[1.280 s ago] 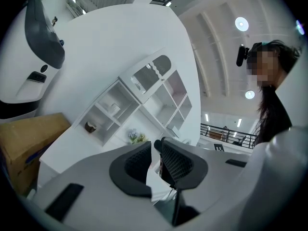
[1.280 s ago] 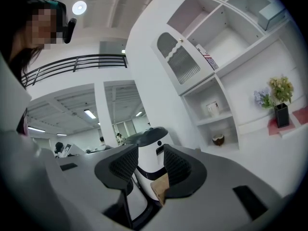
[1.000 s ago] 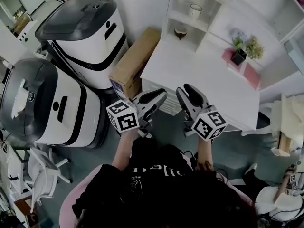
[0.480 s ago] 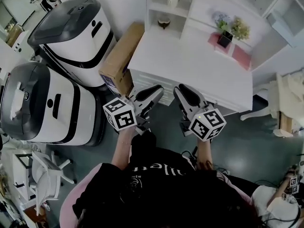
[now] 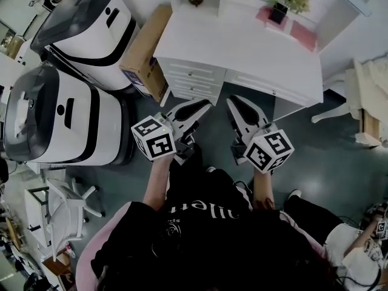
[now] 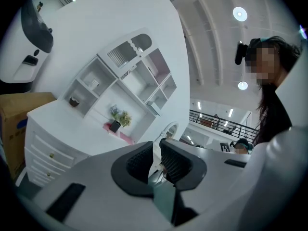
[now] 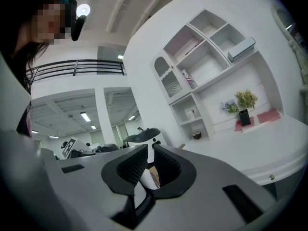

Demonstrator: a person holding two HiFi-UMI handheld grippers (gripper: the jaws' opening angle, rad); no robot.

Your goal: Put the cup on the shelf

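Already the cup (image 6: 95, 83) sat in a cubby of the shelf (image 6: 117, 79): probably light, rigid, glossy and breakable, best pinched across its rim. The left gripper (image 6: 156, 146) jaws were closed, empty; the right gripper (image 7: 150, 150) jaws had just been closing on nothing.

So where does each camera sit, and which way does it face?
Head view: on the person's head, facing steeply down at the white desk; both forearms, left gripper and right gripper show.
Left gripper view: on that gripper, along its shut, empty jaws toward the shelf unit.
Right gripper view: likewise; its jaws have just been closing, nothing between.
Shared by both gripper views: the cup.
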